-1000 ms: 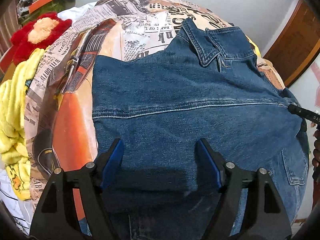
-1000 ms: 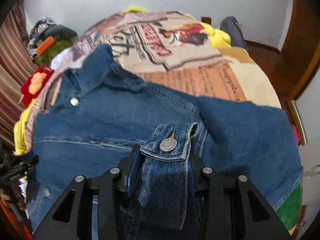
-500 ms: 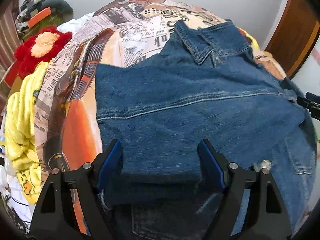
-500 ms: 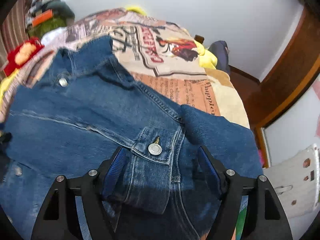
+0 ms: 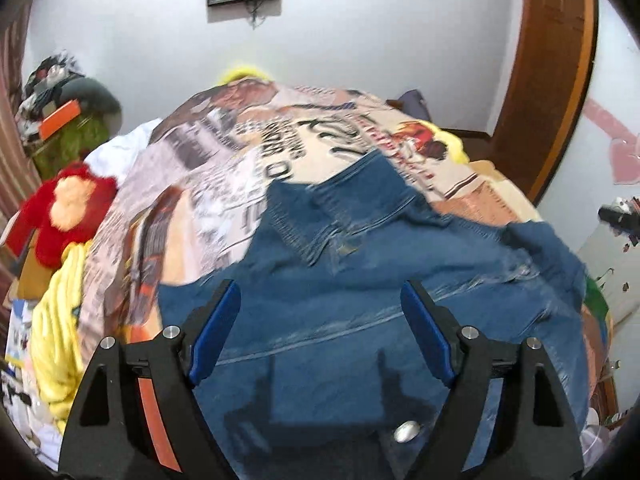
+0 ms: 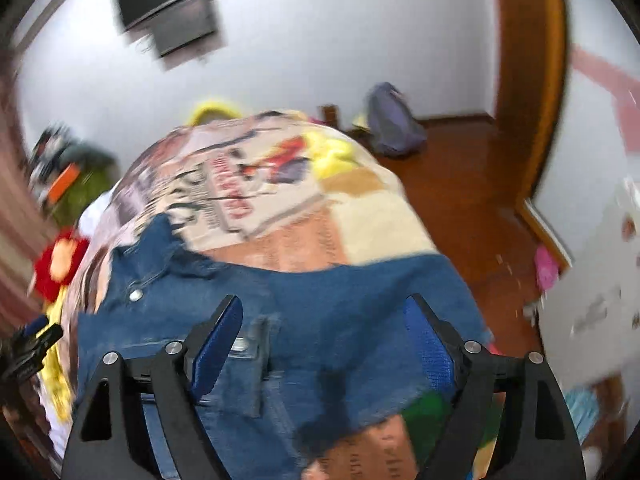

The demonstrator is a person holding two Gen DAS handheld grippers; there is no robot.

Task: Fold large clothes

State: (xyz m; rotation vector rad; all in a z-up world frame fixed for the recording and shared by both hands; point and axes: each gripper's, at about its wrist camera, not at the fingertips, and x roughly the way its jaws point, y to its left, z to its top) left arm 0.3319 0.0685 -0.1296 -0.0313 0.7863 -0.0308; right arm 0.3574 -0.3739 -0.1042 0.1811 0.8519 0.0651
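Note:
A blue denim jacket (image 5: 360, 280) lies on a bed covered with a newspaper-print blanket (image 5: 256, 148), collar toward the far end. It also shows in the right wrist view (image 6: 320, 304), with a buttoned cuff lying on it near the left finger. My left gripper (image 5: 320, 320) is open and empty, raised above the jacket's lower part. My right gripper (image 6: 324, 336) is open and empty above the jacket's right side. Both views are blurred by motion.
A red plush toy (image 5: 68, 216) and a yellow cloth (image 5: 56, 320) lie at the bed's left edge. A green pile (image 5: 76, 128) stands at the far left. A wooden door frame (image 5: 552, 60) and wooden floor (image 6: 460, 168) are at the right. A backpack (image 6: 392, 120) sits on the floor.
My right gripper opened and let go of the jacket cuff, which now lies on the jacket. Both grippers lifted and tilted up, so the wall and door came into view.

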